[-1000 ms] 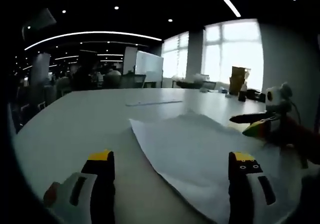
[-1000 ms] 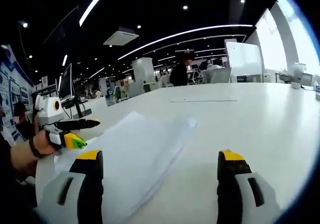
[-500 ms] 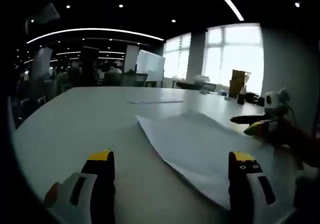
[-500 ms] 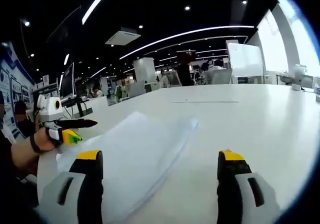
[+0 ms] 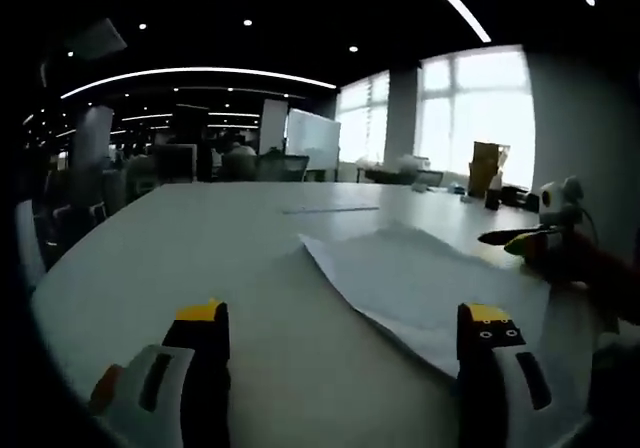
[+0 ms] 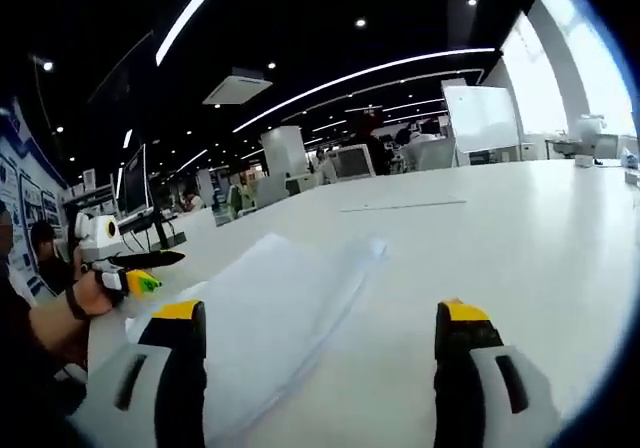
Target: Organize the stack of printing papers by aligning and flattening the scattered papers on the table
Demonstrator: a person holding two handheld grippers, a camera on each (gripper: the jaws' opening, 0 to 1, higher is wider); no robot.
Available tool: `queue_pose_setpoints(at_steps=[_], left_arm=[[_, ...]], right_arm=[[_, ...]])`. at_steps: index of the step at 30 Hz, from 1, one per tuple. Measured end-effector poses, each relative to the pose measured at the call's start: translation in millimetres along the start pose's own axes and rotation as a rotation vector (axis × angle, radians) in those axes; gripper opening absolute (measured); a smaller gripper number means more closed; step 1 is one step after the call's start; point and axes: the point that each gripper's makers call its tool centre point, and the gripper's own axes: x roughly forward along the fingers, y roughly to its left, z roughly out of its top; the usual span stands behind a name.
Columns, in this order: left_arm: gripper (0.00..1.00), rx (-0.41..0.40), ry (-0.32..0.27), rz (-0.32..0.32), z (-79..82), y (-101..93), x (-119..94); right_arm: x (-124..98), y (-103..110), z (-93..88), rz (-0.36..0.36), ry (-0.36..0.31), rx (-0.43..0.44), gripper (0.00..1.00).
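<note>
White table (image 5: 200, 238) across the lower half of both views, stack of printing papers (image 5: 420, 278) lying right of centre in the left gripper view, left of centre (image 6: 270, 303) in the right. Left gripper (image 5: 345, 368) at bottom, jaws spread wide, holding nothing. Right gripper (image 6: 315, 368) likewise wide open and empty.

Broad white table (image 5: 200, 258), loose stack of printing papers (image 5: 420, 278) lying flat, thin strip (image 5: 330, 209) farther back

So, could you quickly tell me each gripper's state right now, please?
Left gripper: open, holding nothing.
Right gripper: open, holding nothing.
</note>
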Motion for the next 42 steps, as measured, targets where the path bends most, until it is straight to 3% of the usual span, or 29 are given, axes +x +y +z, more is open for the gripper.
queue_pose_setpoints(at_steps=[7, 22, 32, 42], left_arm=[[0.97, 0.007, -0.001, 0.012, -2.5, -0.4, -9], [0.97, 0.014, 0.019, 0.048, -4.0, 12.5, -29], [0.97, -0.003, 0.054, 0.039, -1.7, 10.4, -51], [0.97, 0.0, 0.085, 0.022, 5.7, 5.5, -79]], right_arm=[[-16, 7, -4.5, -0.012, -0.008, -0.018, 0.9], [-64, -12, -8.9, -0.068, -0.022, -0.003, 0.9], [-95, 8, 4.4, -0.033, -0.013, -0.03, 0.9], [-116, 27, 4.3, -0.015, 0.059, -0.115, 0.9]])
